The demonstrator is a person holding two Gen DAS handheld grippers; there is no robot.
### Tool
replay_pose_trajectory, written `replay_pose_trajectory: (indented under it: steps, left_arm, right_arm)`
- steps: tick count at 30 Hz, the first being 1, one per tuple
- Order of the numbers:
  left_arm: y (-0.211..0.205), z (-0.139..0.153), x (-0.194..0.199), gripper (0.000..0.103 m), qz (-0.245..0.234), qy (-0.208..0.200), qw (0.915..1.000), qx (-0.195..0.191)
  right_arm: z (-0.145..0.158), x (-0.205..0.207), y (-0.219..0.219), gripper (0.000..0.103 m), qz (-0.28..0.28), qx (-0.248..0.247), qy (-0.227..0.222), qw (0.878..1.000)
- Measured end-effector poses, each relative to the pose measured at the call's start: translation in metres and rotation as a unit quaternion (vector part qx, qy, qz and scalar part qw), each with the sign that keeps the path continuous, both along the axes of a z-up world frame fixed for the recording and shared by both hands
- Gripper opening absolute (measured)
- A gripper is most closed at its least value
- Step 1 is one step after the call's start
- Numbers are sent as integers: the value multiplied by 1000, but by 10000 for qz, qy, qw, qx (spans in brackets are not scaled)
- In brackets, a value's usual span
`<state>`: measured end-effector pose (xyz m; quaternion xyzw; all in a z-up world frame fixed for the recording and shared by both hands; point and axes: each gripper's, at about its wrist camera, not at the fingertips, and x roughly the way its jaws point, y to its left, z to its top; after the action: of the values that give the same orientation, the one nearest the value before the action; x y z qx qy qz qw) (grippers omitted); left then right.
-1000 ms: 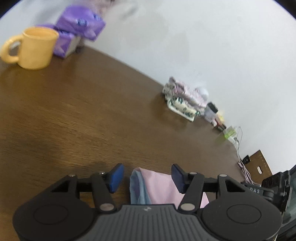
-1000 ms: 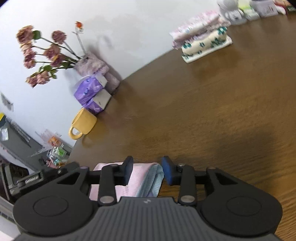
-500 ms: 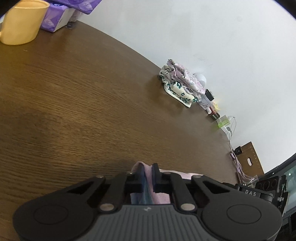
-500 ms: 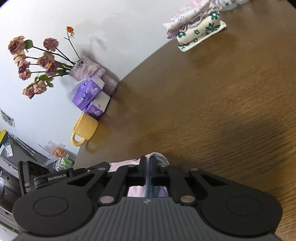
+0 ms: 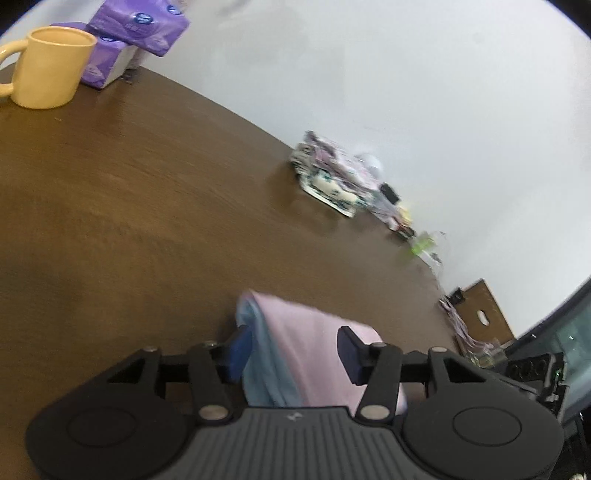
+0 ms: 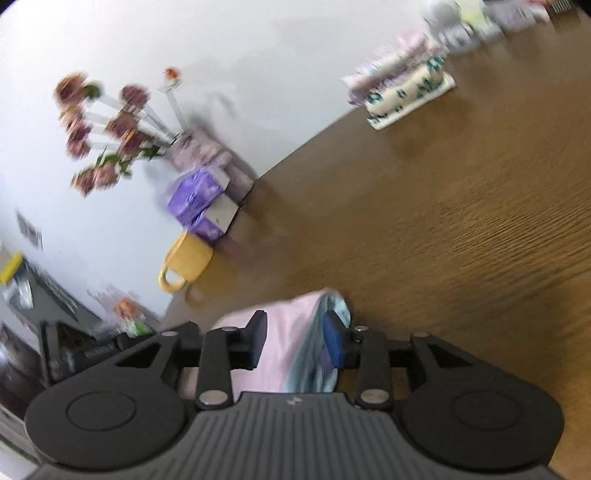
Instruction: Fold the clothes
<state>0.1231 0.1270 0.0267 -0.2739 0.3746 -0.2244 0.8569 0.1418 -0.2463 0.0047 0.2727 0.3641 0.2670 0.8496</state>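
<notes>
A folded pink and light-blue garment lies on the brown wooden table, right in front of both grippers. My left gripper is open, its blue pads standing on either side of the folded edge, the left pad close against the blue layer. In the right wrist view the same garment sits between the open right gripper pads, with the blue layer beside the right pad. Neither gripper pinches the cloth. The rest of the garment is hidden under the gripper bodies.
A stack of folded patterned clothes lies at the table's far edge by the wall. A yellow mug and purple tissue packs stand at the far left. Dried flowers and small items line the wall.
Half a second ago both grippers were shut on the garment's folded edge. Both have now opened and let it go, and the views have shifted with blur.
</notes>
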Motion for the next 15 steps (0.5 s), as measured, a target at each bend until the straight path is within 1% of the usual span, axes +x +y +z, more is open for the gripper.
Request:
replay_pose_trajectory:
  steps: [5,7,9,10,11,12,13,14,15]
  left_arm:
    - [-5,2,-27,49,-74,-114,9999,86]
    - [-9,1,-33,47,-87,-86,9998,164]
    - [-11,-1,-35,46,-79,-46,9998,195]
    - [-11,-2,-36,43,-71,-41,9998,183]
    - [-10,-4,-37,34,-64,-36,9998,171]
    - [-10,-5,-37,22,-56,-31,9999,160]
    - [-10,-6,-38,16,-49,-26,9999,148]
    - [-9,-7,-39,12,-42,-21,9999,137]
    - [-9,-9,-40,9,-34,-16,9999,125]
  right_arm:
    - [8,-32,10,34,330,-494,-429,9973]
    - [9,-36,13,34,411,-592,-470,9963]
    - [7,-37,15,34,488,-608,-400,9962]
    - [4,-37,16,34,519,-612,-342,9962]
    - [2,-37,18,34,552,-618,-295,9961]
    - [1,-37,19,33,573,-618,-271,9961]
    - [-1,-37,20,26,592,-618,-250,9960]
    - [-2,-37,21,14,610,-617,-229,9960]
    - [-3,-38,22,11,629,-617,-208,9959]
